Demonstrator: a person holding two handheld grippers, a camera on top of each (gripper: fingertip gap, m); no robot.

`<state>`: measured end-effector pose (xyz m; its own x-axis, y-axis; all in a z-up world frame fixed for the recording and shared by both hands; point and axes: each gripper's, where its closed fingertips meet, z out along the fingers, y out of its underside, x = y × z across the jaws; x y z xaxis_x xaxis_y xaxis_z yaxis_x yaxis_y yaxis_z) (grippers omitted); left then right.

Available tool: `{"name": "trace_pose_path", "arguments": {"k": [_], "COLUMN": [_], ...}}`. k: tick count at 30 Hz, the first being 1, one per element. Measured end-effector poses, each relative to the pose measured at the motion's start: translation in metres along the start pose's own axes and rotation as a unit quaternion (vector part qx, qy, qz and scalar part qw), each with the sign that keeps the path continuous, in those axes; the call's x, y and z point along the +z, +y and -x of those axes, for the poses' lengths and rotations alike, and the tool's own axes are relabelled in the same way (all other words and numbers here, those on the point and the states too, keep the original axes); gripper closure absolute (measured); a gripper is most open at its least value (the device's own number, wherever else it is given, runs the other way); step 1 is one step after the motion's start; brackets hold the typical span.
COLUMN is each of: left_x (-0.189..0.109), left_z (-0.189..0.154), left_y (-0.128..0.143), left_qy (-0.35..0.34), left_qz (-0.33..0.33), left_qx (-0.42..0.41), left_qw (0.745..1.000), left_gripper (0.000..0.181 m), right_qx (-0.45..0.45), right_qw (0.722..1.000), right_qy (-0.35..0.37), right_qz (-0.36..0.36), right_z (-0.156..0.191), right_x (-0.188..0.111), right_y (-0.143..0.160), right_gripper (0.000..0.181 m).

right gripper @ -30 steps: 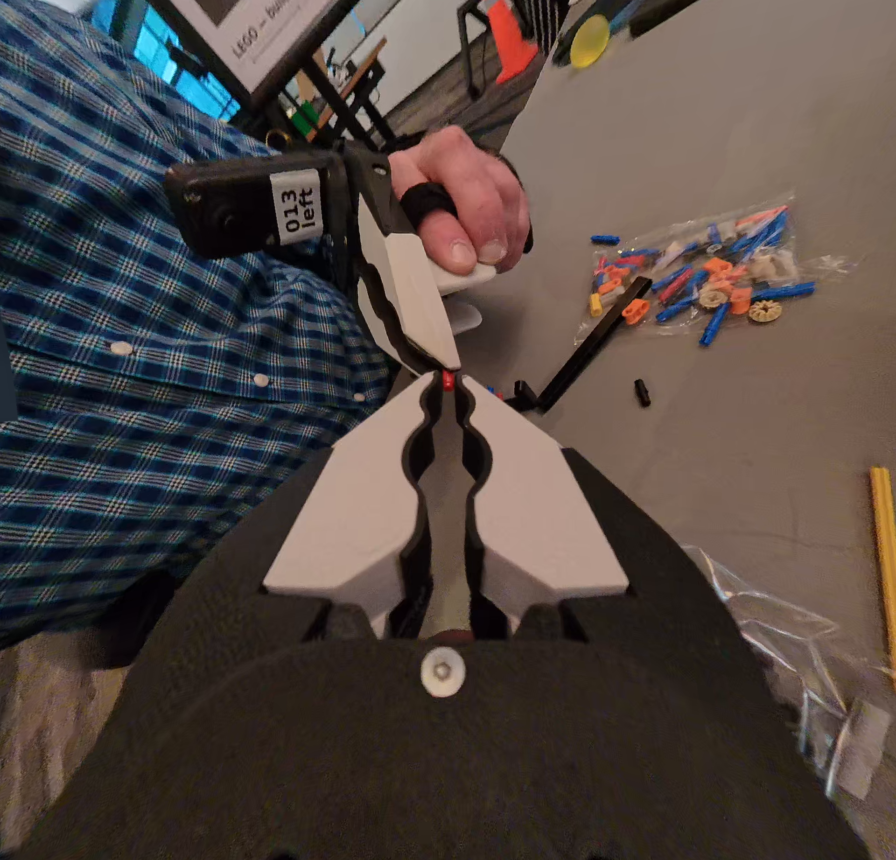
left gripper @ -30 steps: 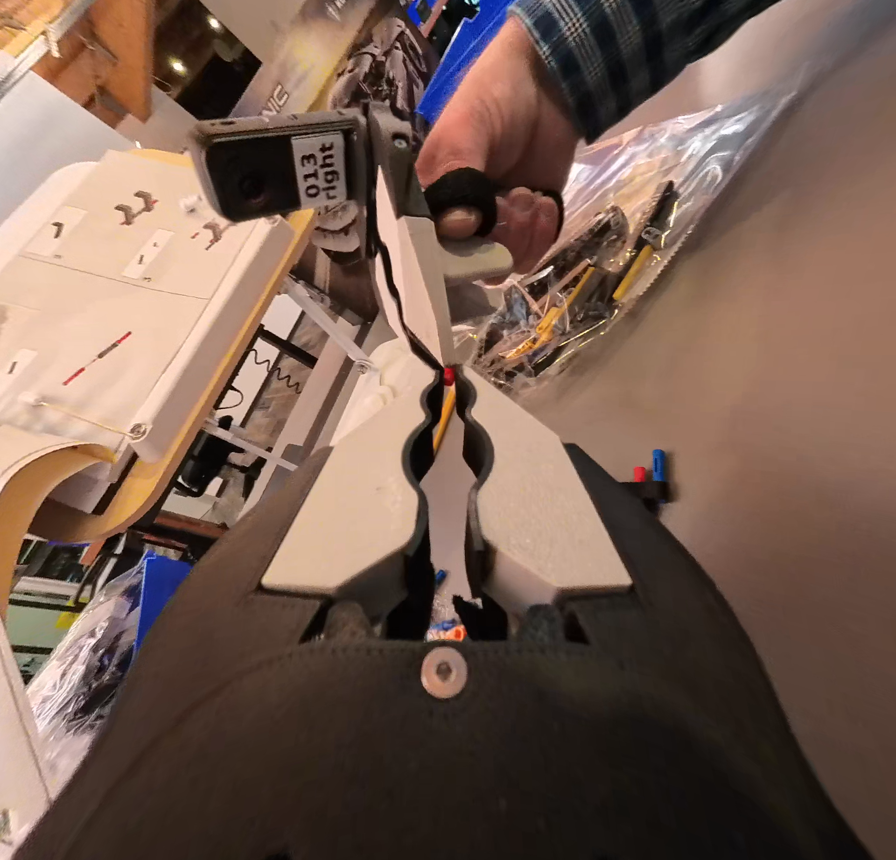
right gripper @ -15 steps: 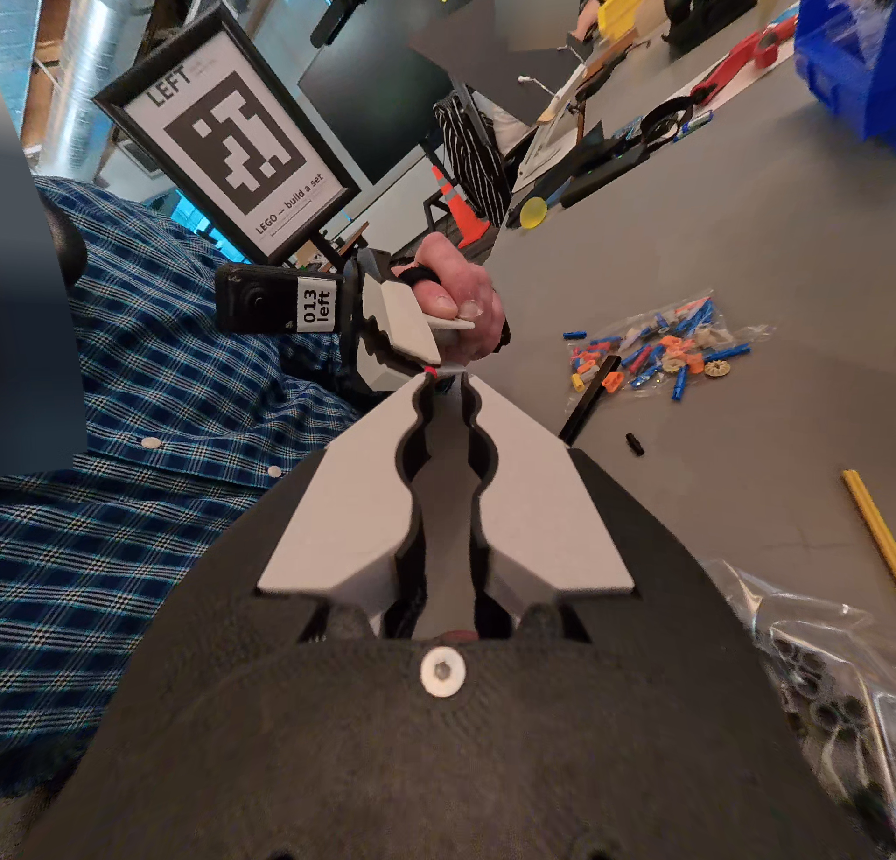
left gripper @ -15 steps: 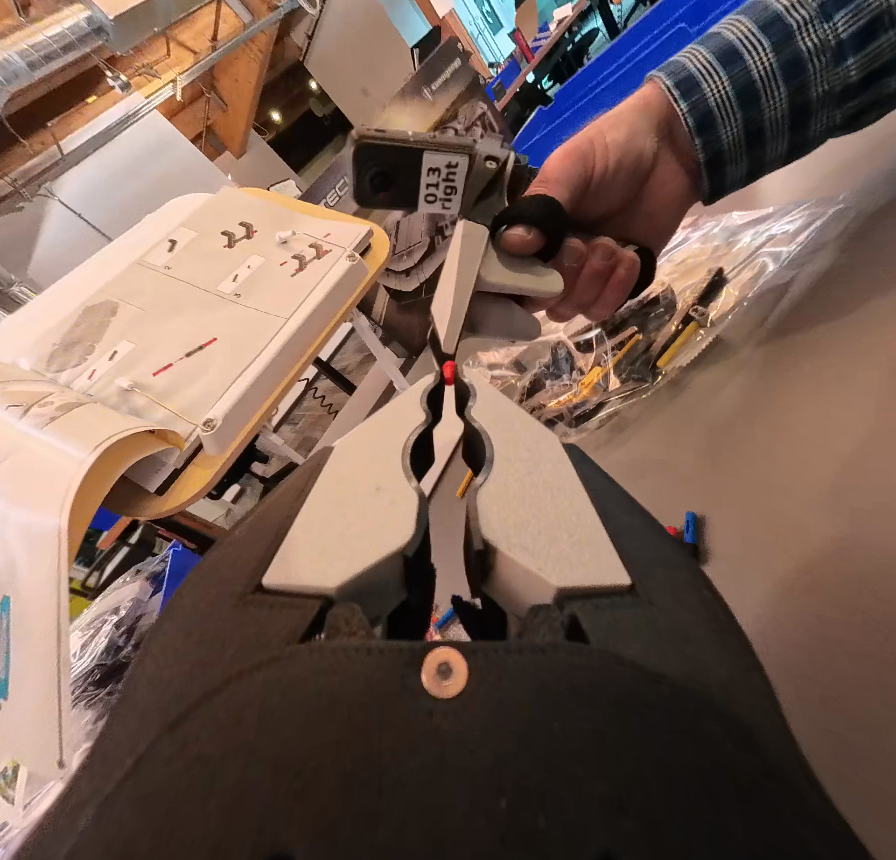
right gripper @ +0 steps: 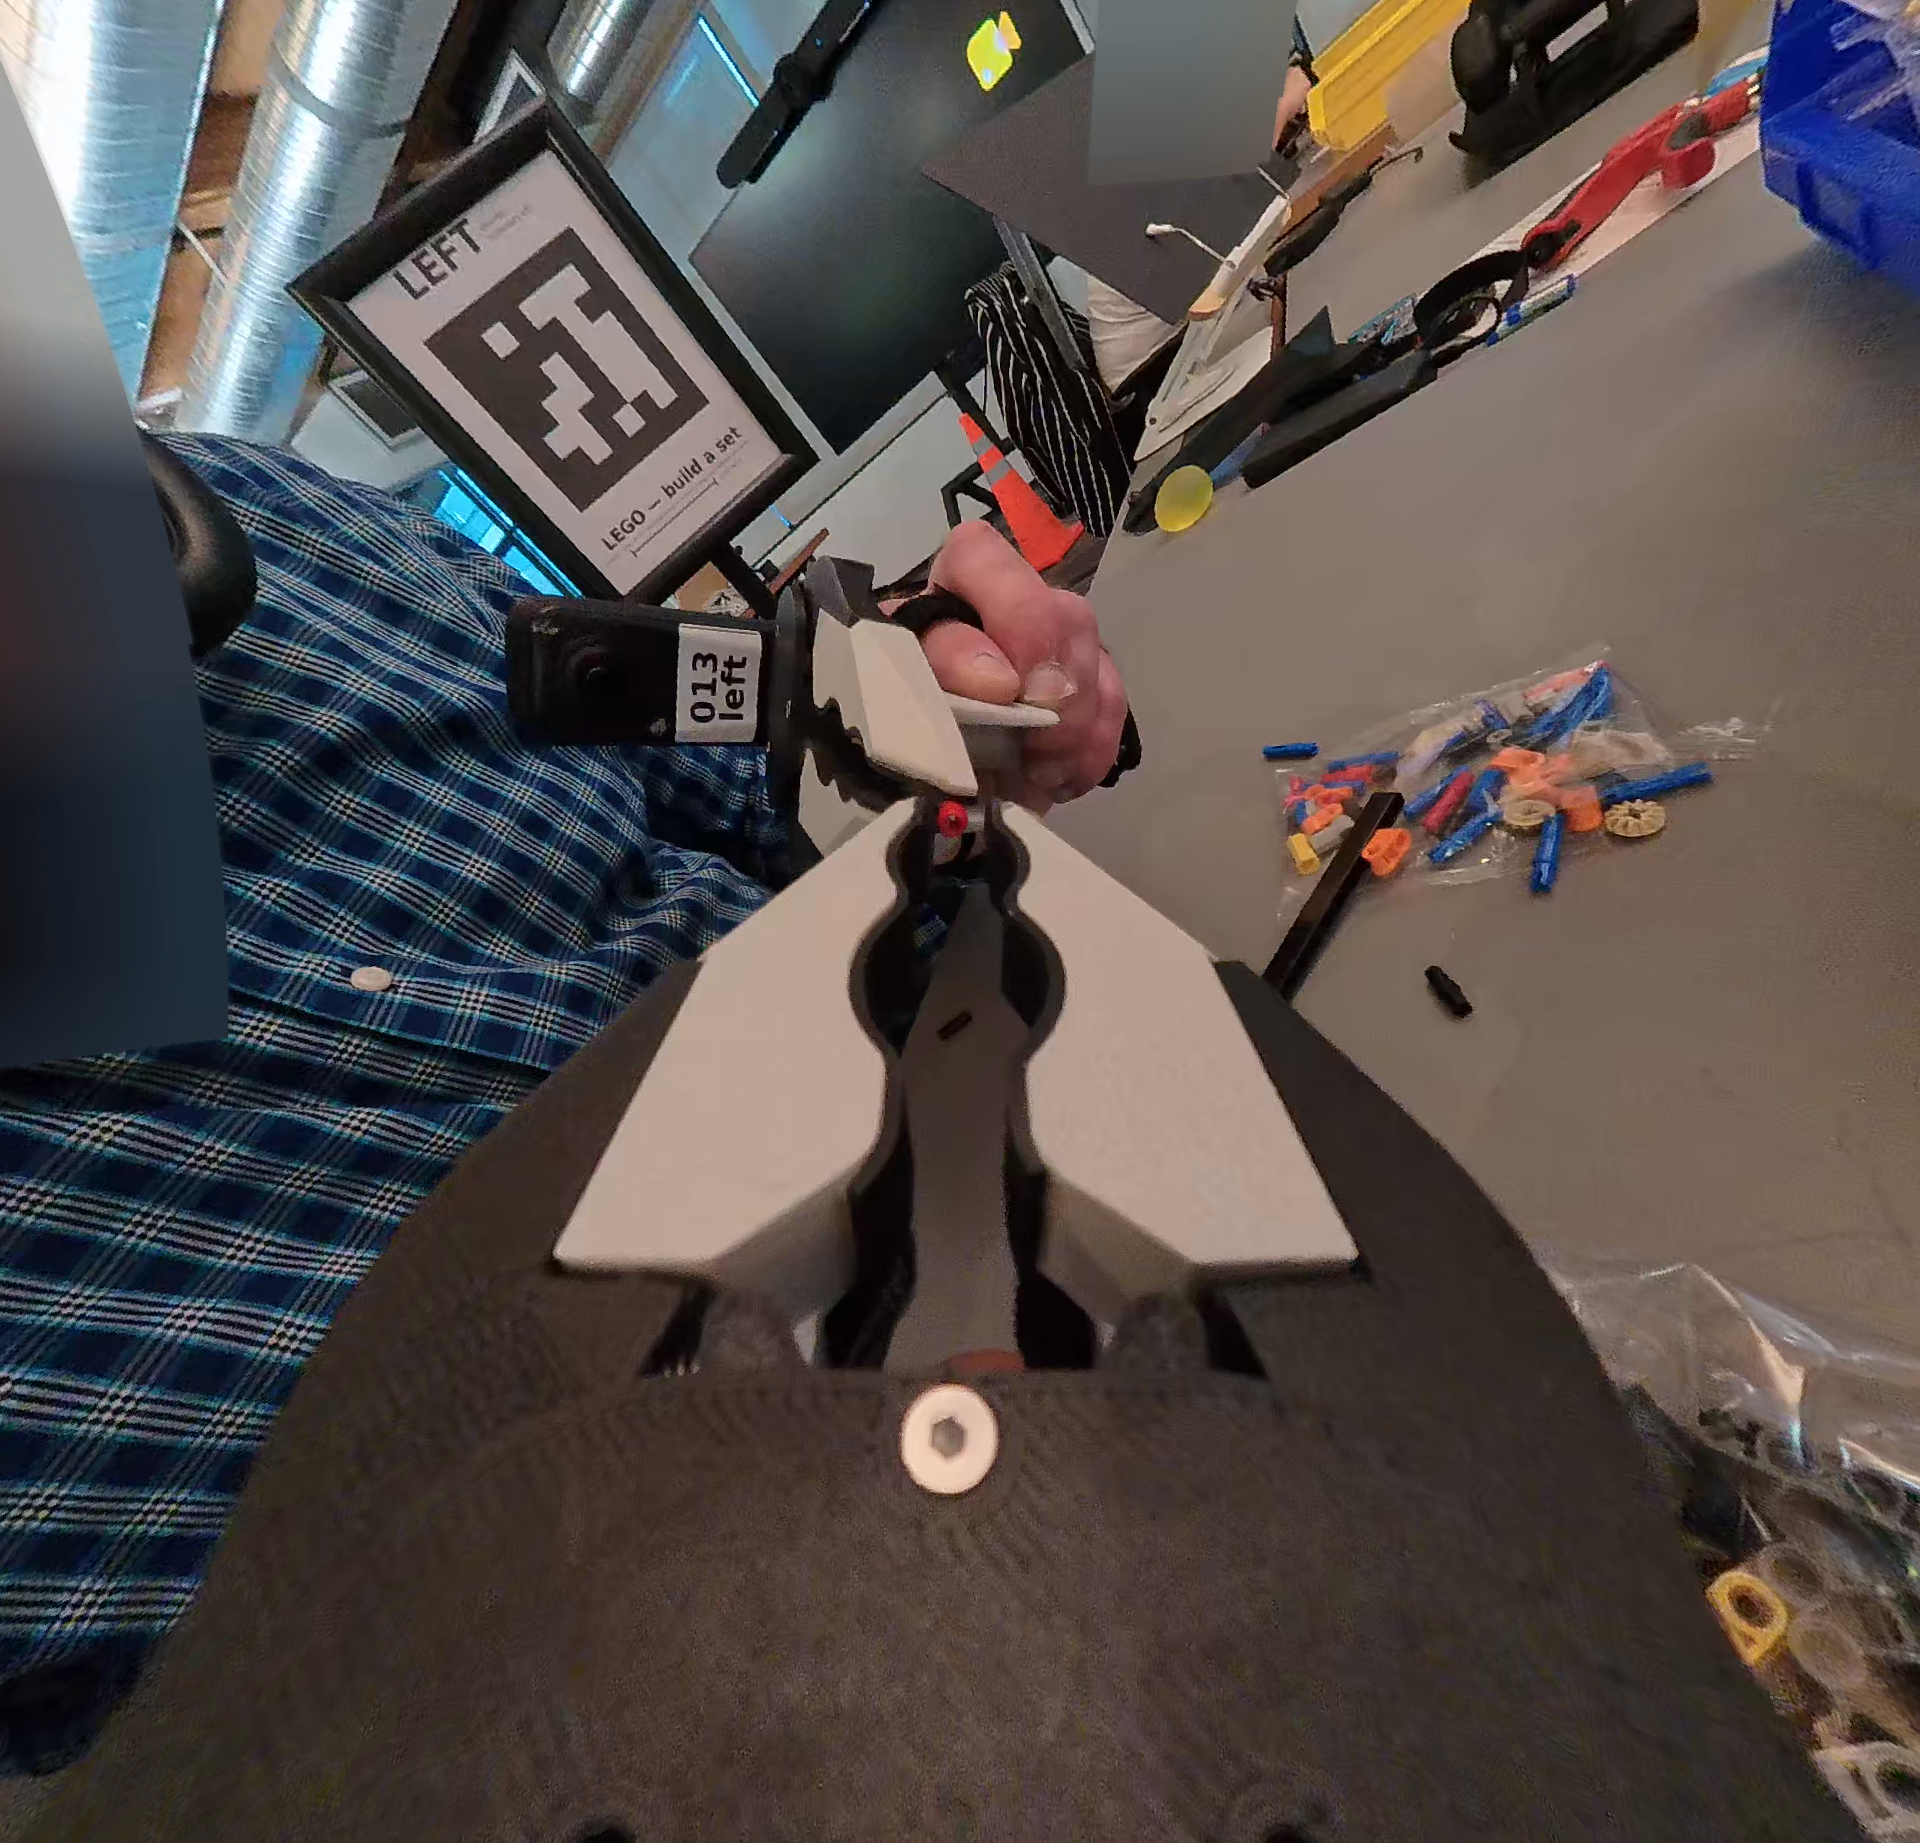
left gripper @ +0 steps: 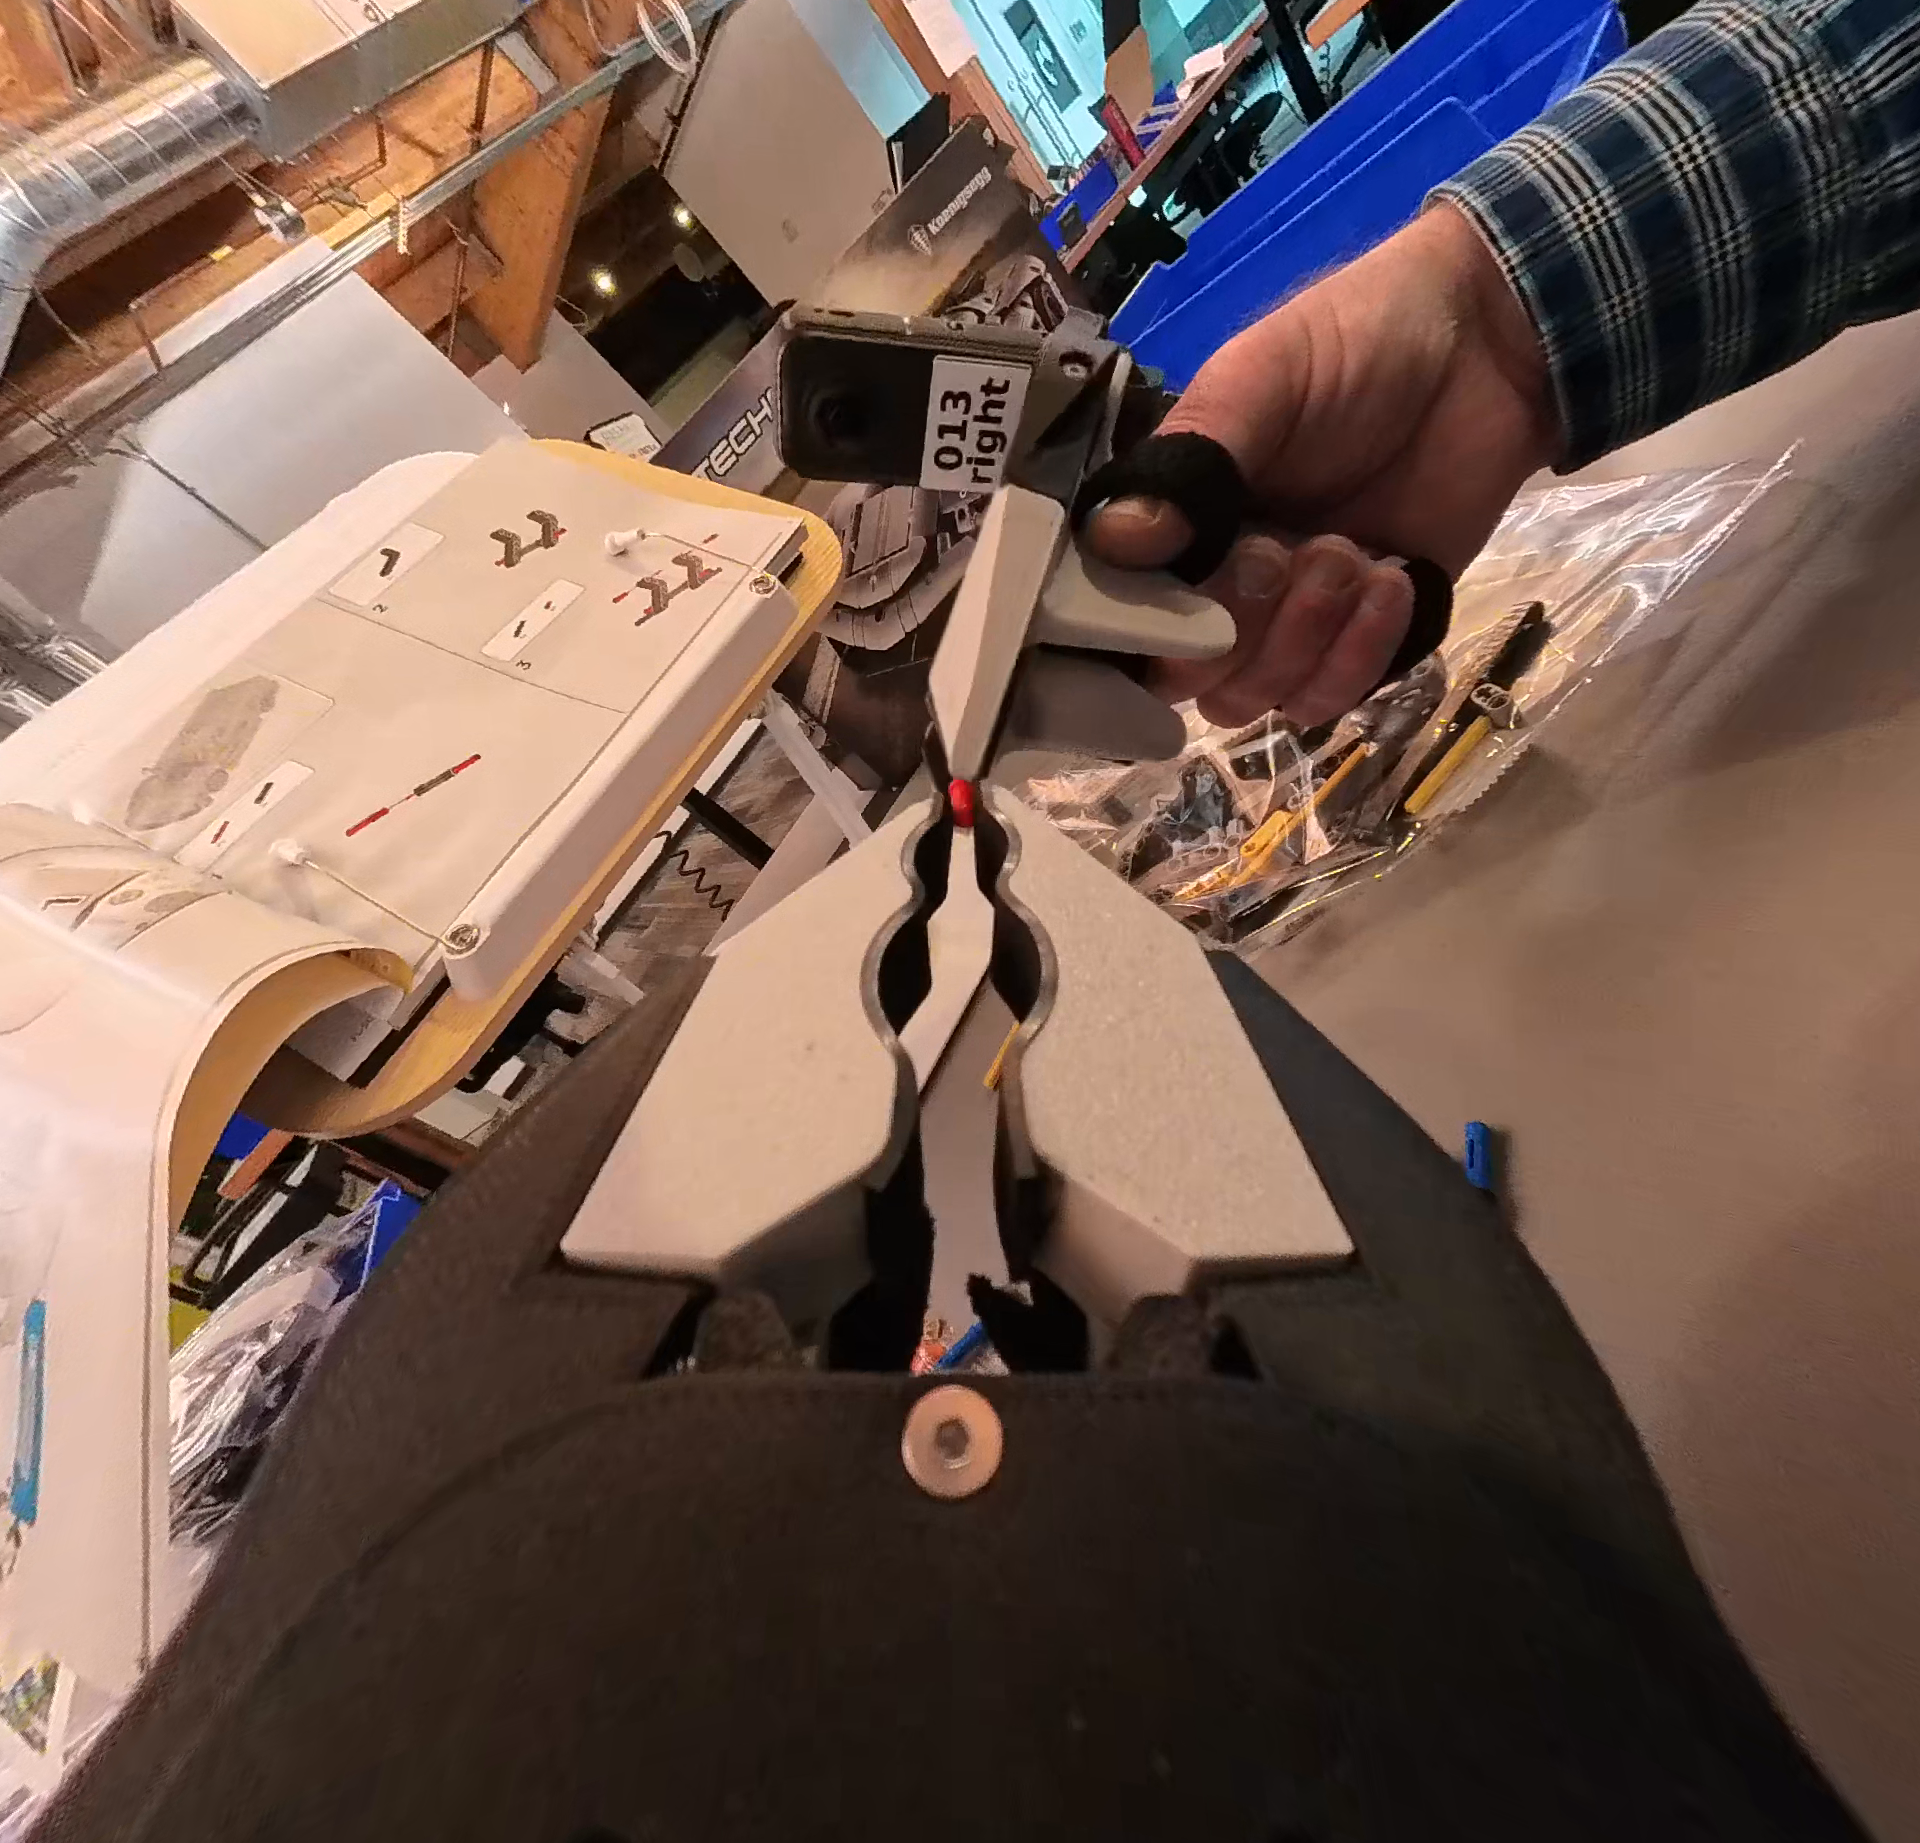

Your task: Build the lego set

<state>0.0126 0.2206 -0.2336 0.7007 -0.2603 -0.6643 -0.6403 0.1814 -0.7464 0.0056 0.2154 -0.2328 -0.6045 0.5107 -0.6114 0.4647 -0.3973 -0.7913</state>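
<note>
A small red Lego pin (left gripper: 962, 802) sits pinched at the very tips of your left claw (left gripper: 962, 814), held up off the grey desk (left gripper: 1662, 1014) and meeting the tips of your right claw (left gripper: 961, 754) head-on. From the right wrist view the same red pin (right gripper: 950, 819) shows just past the right claw (right gripper: 951, 825), whose fingers stand slightly parted (whether they touch the pin cannot be told) while the left claw (right gripper: 971, 791) comes in from above. Your right hand (left gripper: 1340, 505) grips its handle, plaid sleeve behind it. On the desk beyond lie a clear bag of black and yellow parts (left gripper: 1330, 806), a loose blue pin (left gripper: 1476, 1170), and, in the right wrist view, an open bag of blue and orange pins (right gripper: 1496, 796), a long black beam (right gripper: 1335, 884) and a stray black pin (right gripper: 1447, 991). An instruction booklet (left gripper: 447, 692) stands propped on a wooden stand at your left.
</note>
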Motion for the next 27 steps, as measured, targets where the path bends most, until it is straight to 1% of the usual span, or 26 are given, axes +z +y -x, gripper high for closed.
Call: {"name": "trace_pose_path", "arguments": {"k": [2,16,24,27], "left_x": [0.000,0.000,0.002,-0.002], "left_z": [0.000,0.000,-0.001,0.000], "left_y": [0.000,-0.001,0.003,0.005], "left_qy": [-0.001,0.001,0.008,0.019], "left_qz": [0.000,-0.004,0.004,0.010], "left_qx": [0.001,0.002,-0.007,-0.021], "left_qw": [1.000,1.000,1.000,1.000], "left_gripper": [0.180,0.180,0.179,0.169], "right_qx": [0.000,0.006,-0.014,-0.023], "right_qw": [1.000,1.000,1.000,0.998], "right_qy": [-0.002,-0.007,0.026,0.059], "right_qz": [-0.003,-0.010,-0.002,0.002], "right_z": [0.001,0.003,-0.001,-0.007], "right_x": [0.000,-0.002,-0.003,-0.007], "right_y": [0.000,-0.001,0.000,0.003], "right_gripper": [0.179,0.180,0.181,0.180]}}
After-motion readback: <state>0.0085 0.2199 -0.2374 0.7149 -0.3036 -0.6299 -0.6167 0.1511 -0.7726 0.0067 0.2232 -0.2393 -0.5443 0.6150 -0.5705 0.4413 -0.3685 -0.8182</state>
